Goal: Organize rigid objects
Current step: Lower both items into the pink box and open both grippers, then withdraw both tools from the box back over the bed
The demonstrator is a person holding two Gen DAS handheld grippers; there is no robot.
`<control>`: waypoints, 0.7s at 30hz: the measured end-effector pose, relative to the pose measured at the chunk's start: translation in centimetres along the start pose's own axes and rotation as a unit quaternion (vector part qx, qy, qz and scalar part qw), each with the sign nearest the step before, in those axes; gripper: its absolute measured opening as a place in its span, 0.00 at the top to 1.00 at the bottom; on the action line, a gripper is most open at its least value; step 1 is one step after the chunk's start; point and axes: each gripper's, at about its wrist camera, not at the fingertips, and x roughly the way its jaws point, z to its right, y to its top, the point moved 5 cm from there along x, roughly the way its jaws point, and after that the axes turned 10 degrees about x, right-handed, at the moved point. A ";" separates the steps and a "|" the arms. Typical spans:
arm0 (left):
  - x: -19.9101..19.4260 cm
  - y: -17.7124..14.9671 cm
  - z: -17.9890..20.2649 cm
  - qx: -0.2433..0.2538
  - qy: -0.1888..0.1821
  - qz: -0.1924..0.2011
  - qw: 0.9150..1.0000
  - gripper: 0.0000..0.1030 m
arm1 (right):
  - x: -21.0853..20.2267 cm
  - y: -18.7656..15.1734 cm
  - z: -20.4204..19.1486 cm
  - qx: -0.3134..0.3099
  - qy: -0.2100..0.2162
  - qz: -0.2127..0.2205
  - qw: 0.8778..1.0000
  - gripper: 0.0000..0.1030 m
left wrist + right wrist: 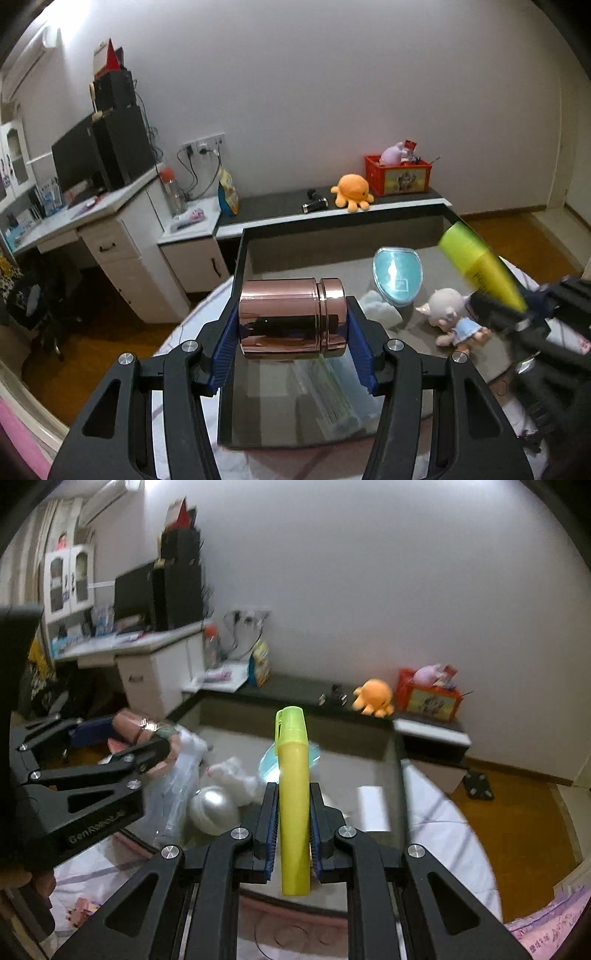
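My left gripper (291, 328) is shut on a rose-gold metal canister (291, 319), held sideways above the near left part of a dark open box (240, 258). My right gripper (293, 830) is shut on a yellow highlighter (293, 797) that points up and forward over the same box (400, 775). The highlighter (480, 266) and right gripper (517, 317) show at the right of the left wrist view. The left gripper with the canister (129, 731) shows at the left of the right wrist view.
In the box lie a blue oval case (397, 275), a small pig doll (448, 314), a clear plastic sleeve (332, 395), a silver ball (214, 808) and white paper (373, 808). Behind are a ledge with an orange octopus plush (352, 192), a red crate (399, 173), and a desk (103, 206).
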 end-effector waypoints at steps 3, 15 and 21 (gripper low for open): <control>0.5 0.3 -0.2 -0.002 -0.004 -0.002 1.000 0.46 | 2.2 -0.6 -0.7 -0.010 0.010 -0.030 0.999 0.85; -2.4 -0.6 -1.0 -0.018 0.011 0.014 1.000 0.10 | 0.8 -0.5 -1.1 0.004 0.021 -0.016 1.000 0.38; -10.1 -0.8 -2.5 -0.043 0.050 0.084 0.994 0.00 | -5.3 0.2 -1.3 0.011 0.003 0.046 0.999 0.22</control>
